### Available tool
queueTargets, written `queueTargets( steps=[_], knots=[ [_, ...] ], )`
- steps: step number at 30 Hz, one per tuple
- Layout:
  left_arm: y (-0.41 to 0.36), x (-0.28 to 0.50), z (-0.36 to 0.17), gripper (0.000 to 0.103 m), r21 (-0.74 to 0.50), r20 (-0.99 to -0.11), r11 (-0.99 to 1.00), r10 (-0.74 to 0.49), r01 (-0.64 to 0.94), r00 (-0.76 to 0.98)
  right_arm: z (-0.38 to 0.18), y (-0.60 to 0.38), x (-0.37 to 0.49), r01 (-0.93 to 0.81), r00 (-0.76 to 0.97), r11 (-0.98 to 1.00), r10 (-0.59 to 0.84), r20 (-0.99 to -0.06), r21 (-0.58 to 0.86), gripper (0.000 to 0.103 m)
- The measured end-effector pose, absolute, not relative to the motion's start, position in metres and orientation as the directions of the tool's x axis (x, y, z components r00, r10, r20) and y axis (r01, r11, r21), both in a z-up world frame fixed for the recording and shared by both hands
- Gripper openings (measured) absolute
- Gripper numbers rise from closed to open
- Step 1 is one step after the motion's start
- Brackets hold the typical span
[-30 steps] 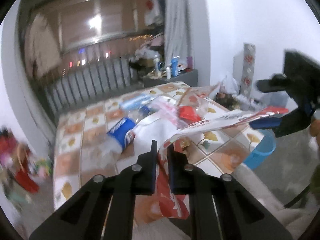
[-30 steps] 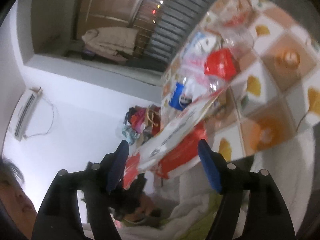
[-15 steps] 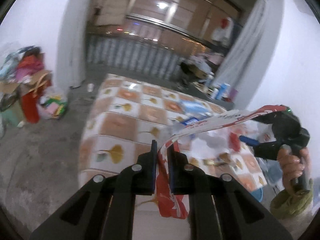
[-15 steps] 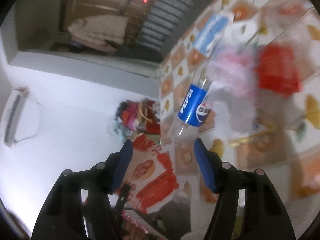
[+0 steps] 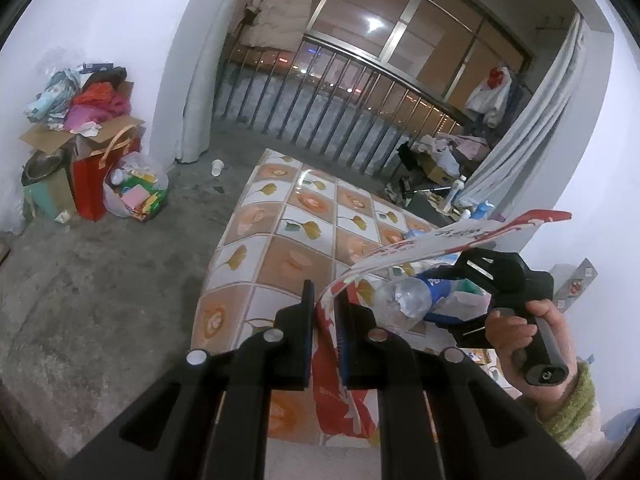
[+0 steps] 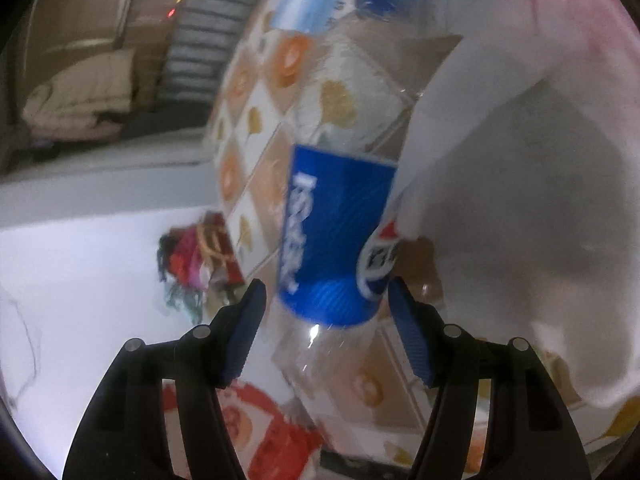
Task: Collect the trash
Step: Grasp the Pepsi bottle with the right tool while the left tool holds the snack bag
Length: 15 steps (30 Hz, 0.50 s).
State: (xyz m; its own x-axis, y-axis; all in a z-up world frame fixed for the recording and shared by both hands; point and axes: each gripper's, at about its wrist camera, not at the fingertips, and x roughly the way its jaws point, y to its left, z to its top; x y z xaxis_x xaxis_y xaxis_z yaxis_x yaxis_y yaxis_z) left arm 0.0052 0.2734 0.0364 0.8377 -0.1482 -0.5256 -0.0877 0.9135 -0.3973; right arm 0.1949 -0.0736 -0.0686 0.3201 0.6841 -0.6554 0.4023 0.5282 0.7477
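My left gripper is shut on the edge of a red-and-white plastic bag, which hangs open over the tiled table. My right gripper is open, its blue pads on either side of a clear Pepsi bottle with a blue label and blue cap, lying on the table. In the left wrist view the right gripper reaches at the bottle beside the bag. A white bag lies right of the bottle.
Boxes, a red gift bag and a full plastic bag are piled by the left wall. A white cup stands on the concrete floor. A balcony railing runs behind the table. More bottles stand at the far right.
The right gripper has let go of the bag's far edge and moved in to straddle the Pepsi bottle. The left gripper has swung left and up, still holding the bag.
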Motion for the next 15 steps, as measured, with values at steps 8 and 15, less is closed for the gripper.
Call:
queueTargets(
  steps=[8, 15],
  knots=[
    [0.283, 0.010, 0.031, 0.010, -0.399, -0.537, 0.910, -0.133, -0.112, 0.833, -0.080, -0.070, 0.196, 0.368, 0.305, 0.525, 0.712, -0.633, 0.767, 0.056],
    [0.288, 0.013, 0.027, 0.010, -0.406, -0.545, 0.906, -0.133, -0.122, 0.828, -0.060, -0.049, 0.149, 0.037, 0.074, 0.711, 0.699, -0.711, 0.702, 0.057]
  ],
)
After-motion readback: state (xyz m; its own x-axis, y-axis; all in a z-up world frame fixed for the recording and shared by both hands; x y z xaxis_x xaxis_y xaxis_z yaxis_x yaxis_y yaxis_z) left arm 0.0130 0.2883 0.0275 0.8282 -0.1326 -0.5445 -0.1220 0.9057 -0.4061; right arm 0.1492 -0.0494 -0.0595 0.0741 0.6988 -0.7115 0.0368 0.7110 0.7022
